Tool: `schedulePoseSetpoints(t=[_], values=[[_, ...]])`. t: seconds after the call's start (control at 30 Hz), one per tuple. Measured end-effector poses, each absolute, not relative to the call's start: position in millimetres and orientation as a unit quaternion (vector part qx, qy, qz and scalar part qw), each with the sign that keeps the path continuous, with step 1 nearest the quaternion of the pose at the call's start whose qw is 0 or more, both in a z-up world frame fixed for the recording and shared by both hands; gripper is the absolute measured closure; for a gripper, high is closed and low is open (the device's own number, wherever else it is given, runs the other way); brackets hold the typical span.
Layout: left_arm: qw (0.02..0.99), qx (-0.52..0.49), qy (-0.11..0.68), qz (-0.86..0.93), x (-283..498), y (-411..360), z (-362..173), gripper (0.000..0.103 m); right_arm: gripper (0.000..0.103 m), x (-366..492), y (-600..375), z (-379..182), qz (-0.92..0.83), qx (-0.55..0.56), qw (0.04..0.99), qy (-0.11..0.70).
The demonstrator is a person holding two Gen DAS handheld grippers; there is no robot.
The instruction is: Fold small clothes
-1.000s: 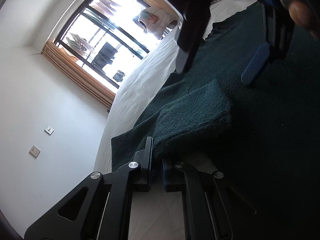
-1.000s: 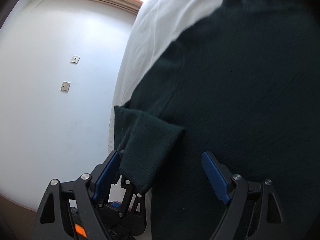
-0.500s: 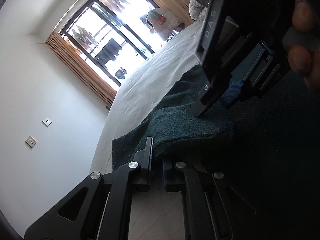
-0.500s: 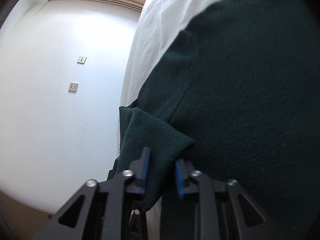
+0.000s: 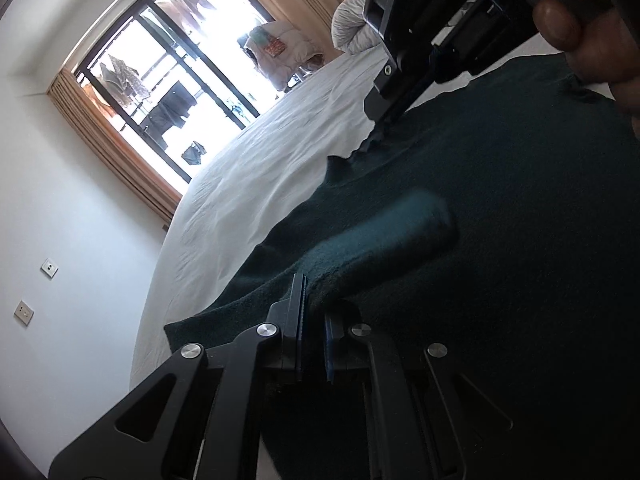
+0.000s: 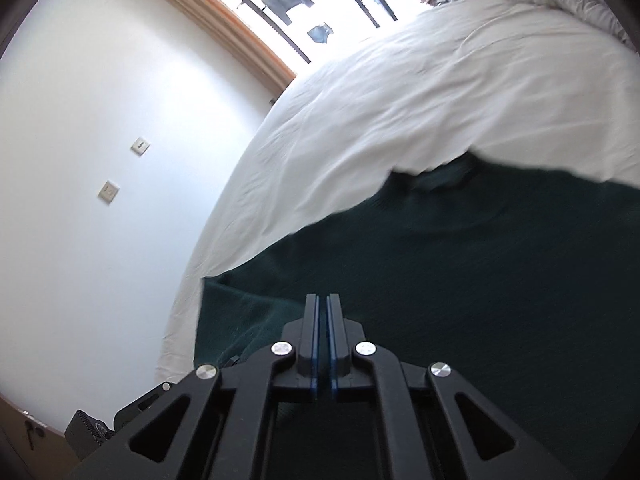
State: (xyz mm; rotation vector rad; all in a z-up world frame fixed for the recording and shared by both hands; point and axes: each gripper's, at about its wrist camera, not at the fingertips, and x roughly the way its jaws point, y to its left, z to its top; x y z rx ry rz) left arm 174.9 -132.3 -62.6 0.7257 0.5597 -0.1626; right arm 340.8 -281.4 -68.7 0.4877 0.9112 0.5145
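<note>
A dark green knit garment [image 5: 500, 240] lies spread on the white bed. My left gripper [image 5: 318, 300] is shut on a folded sleeve [image 5: 392, 236] of it, and the cloth runs out from between the pads, blurred at its far end. In the left wrist view my right gripper [image 5: 384, 116] hangs above the garment's far edge, held by a person's hand [image 5: 580, 20]. In its own view the right gripper [image 6: 323, 298] is closing its jaws the last bit, the pads almost together. No cloth shows between them, and the garment [image 6: 460, 280] lies beneath.
The white bed sheet [image 5: 260, 160] [image 6: 400, 100] stretches past the garment toward a large window [image 5: 172, 80]. Pillows and a bunched duvet [image 5: 352, 20] sit at the bed's far end. A white wall with two sockets [image 6: 108, 192] stands along the bed's left side.
My right gripper went from wide open around the sleeve's end to shut, then lifted away, and the sleeve is gone from its view. My left gripper kept its grip and moved with the sleeve.
</note>
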Motion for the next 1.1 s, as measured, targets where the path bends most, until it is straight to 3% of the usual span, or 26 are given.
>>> schedulePoseSetpoints(t=[0.17, 0.27, 0.3, 0.33, 0.4, 0.43, 0.8, 0.87, 0.93, 1.0, 1.1], values=[[0.889, 0.353, 0.277, -0.095, 186.7, -178.3, -71.6, 0.097, 0.099, 344.5, -352.2, -70.6, 0.2, 0.234, 0.852, 0.424], [0.906, 0.316, 0.266, -0.093, 182.2, -177.4, -66.1, 0.097, 0.094, 335.0, -382.0, -95.9, 0.234, 0.285, 0.806, 0.463], [0.911, 0.306, 0.26, -0.092, 177.6, -174.5, -64.8, 0.097, 0.077, 329.4, -381.6, -106.9, 0.253, 0.306, 0.785, 0.476], [0.916, 0.297, 0.253, -0.091, 171.4, -168.9, -64.2, 0.097, 0.052, 322.2, -379.9, -114.8, 0.266, 0.32, 0.774, 0.477], [0.921, 0.288, 0.247, -0.086, 164.7, -159.8, -64.2, 0.097, 0.034, 308.7, -377.1, -133.2, 0.291, 0.379, 0.743, 0.468], [0.924, 0.282, 0.245, -0.086, 165.9, -154.0, -64.1, 0.097, 0.033, 303.7, -373.9, -144.7, 0.312, 0.418, 0.715, 0.466], [0.94, 0.259, 0.211, -0.068, 152.7, -125.3, -48.6, 0.097, 0.036, 285.9, -305.8, -195.2, 0.36, 0.515, 0.607, 0.487], [0.937, 0.266, 0.215, -0.069, 154.2, -126.5, -50.8, 0.097, 0.05, 286.5, -307.1, -191.5, 0.36, 0.514, 0.619, 0.473], [0.936, 0.265, 0.219, -0.07, 156.4, -127.0, -51.5, 0.097, 0.076, 289.1, -311.7, -182.6, 0.358, 0.492, 0.644, 0.464], [0.936, 0.264, 0.222, -0.073, 159.6, -130.6, -50.4, 0.097, 0.093, 293.4, -317.2, -172.5, 0.343, 0.462, 0.674, 0.463], [0.931, 0.27, 0.228, -0.087, 182.7, -150.1, -48.3, 0.097, 0.094, 300.0, -333.6, -154.5, 0.313, 0.423, 0.721, 0.452]])
